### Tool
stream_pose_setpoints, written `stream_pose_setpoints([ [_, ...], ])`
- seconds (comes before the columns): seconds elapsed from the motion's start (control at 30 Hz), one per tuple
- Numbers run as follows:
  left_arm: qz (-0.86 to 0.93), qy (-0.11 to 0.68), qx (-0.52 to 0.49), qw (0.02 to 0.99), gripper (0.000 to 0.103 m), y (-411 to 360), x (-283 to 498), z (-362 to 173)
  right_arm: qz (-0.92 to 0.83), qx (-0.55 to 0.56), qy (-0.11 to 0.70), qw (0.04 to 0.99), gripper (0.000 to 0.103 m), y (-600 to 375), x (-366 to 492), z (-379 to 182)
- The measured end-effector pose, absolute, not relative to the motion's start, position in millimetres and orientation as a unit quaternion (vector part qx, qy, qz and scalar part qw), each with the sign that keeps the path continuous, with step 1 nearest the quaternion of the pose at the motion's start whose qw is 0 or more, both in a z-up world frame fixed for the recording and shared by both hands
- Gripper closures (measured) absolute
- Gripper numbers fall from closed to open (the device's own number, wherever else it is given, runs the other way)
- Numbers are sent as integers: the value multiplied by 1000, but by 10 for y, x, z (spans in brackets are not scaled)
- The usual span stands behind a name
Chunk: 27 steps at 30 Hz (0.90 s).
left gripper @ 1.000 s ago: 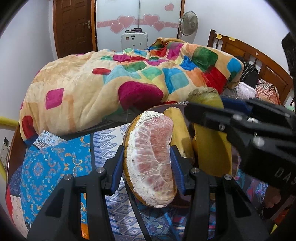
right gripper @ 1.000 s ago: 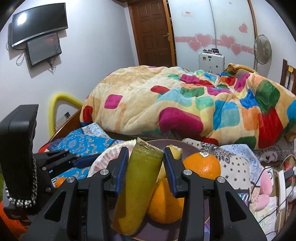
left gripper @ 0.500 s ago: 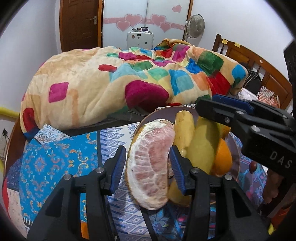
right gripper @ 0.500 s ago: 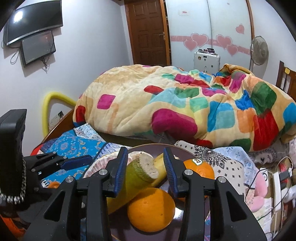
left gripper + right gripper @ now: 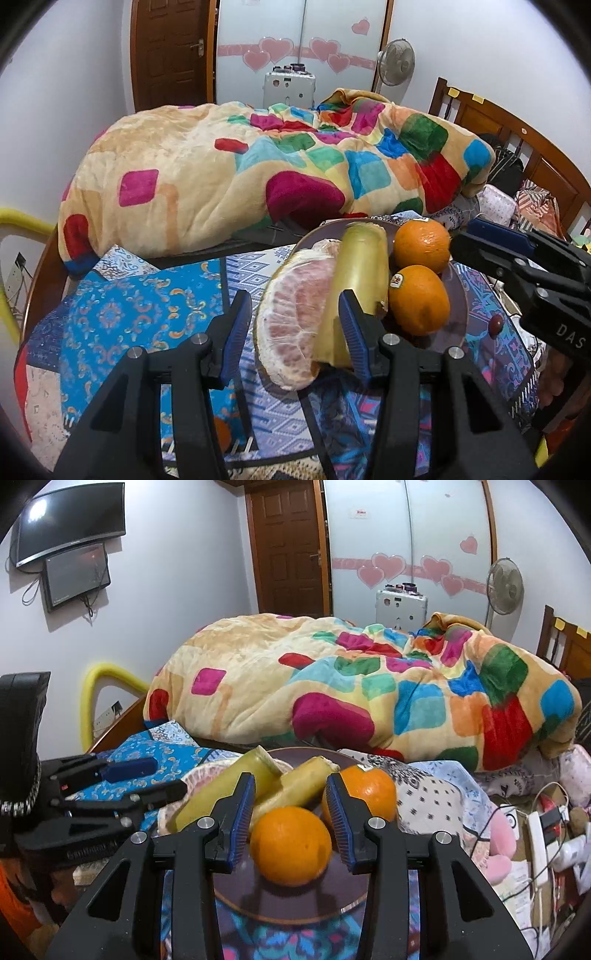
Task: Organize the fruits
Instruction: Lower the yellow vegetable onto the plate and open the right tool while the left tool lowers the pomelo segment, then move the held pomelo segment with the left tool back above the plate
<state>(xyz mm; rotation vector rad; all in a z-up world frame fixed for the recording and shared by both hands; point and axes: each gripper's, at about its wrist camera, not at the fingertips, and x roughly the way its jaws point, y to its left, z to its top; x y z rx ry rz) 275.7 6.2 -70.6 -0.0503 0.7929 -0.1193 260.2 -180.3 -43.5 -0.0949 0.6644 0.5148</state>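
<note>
Both your tongs are open and hold nothing. Left tongs [image 5: 295, 332] sit low centre of the left view, jaws spread around the pomelo wedge [image 5: 291, 317] without visibly pinching it; there's a clear gap on the left pad, and the right pad is near the yellow-green peel piece [image 5: 360, 277], contact hard to tell. Right tongs [image 5: 290, 816] hang over the near orange [image 5: 291, 843], pads apart on both sides of it. All fruit is on the dark plate [image 5: 295, 904] at centre frame: pomelo wedge on its left edge, two peel pieces leaning across the middle, second orange [image 5: 369, 788] behind the first, touching or nearly so. Plate rests on the patterned desk [image 5: 147, 317] in front of the bed quilt [image 5: 258, 166]. My read: you're at the placing/release step, the pile looks mostly gathered. Next move likely calls for backing both tongs straight out without clipping anything. The wedge overhangs the plate rim and the peel leans on it, so nudging either could tip it off.
</note>
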Motion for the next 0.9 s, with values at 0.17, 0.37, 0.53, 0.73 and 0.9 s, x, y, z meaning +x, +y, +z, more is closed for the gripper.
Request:
stream_pose_setpoints([
  [0.17, -43, 374, -16, 926, 45, 155, 2613, -651, 256, -42, 314, 913, 66, -1870, 2411, -368],
  [0.37, -21, 391, -18, 920, 45, 372, 2589, -743, 257, -57, 304, 916, 65, -1860, 2255, -368],
  [0.53, -11, 409, -14, 912, 45, 457, 2686, -884, 256, -69, 297, 917, 63, -1860, 2238, -403],
  [0.73, -9, 451, -3, 892, 45, 420, 2947, -1140, 253, -70, 299, 917, 63, -1937, 2299, -495],
  [0.9, -28, 468, 10, 883, 50, 331, 3102, -1240, 245, -67, 307, 917, 63, -2053, 2382, -583],
])
